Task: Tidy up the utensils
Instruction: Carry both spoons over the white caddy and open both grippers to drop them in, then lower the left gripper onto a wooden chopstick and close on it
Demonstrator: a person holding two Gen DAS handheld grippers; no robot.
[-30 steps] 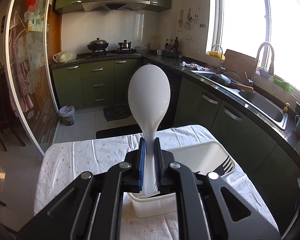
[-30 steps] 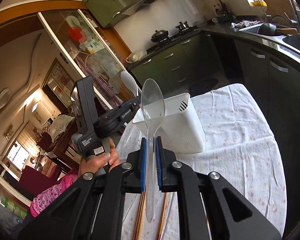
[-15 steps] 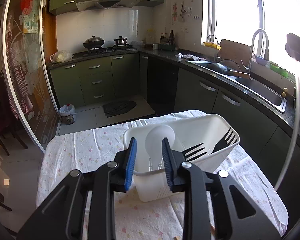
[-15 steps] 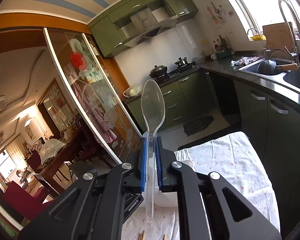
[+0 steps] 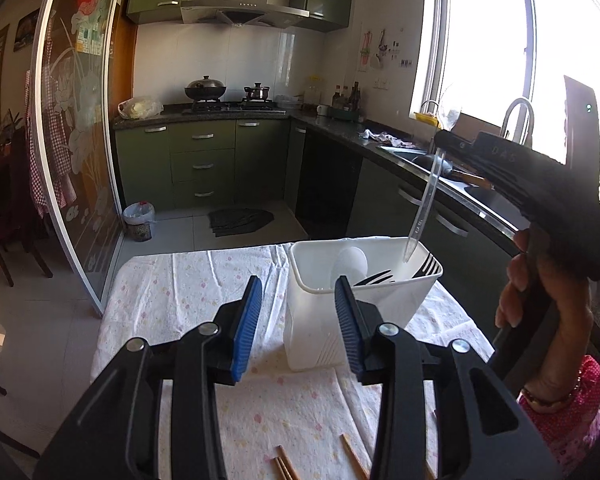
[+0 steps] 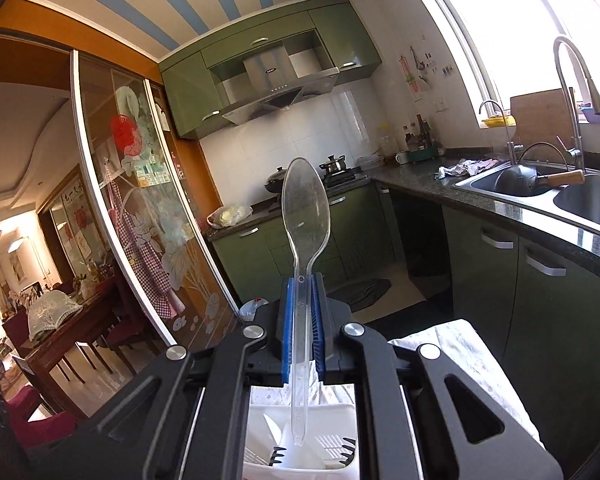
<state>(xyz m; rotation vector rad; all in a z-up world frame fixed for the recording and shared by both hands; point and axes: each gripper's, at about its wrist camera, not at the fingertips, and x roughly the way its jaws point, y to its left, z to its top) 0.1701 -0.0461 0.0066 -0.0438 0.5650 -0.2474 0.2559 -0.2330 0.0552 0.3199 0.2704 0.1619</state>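
A white plastic utensil holder point(image 5: 356, 308) stands on the table and holds a white spoon point(image 5: 350, 264) and black forks point(image 5: 380, 278). My left gripper point(image 5: 298, 320) is open and empty, just in front of the holder. My right gripper point(image 6: 300, 322) is shut on a clear plastic spoon point(image 6: 306, 216), bowl up, handle tip hanging into the holder point(image 6: 332, 446). In the left wrist view the clear spoon point(image 5: 426, 204) hangs over the holder's right side, its tip inside the rim. Wooden chopsticks point(image 5: 284, 466) lie on the cloth at the near edge.
The table has a white flowered cloth point(image 5: 188, 280). A green kitchen counter with a sink point(image 6: 540, 192) runs along the right. A glass sliding door point(image 5: 72, 140) stands at the left. A waste bin point(image 5: 139, 220) is on the floor beyond the table.
My left gripper let the white spoon go into the holder, opened wide and drew back. My right gripper carried the clear spoon over the holder, its handle tip now inside.
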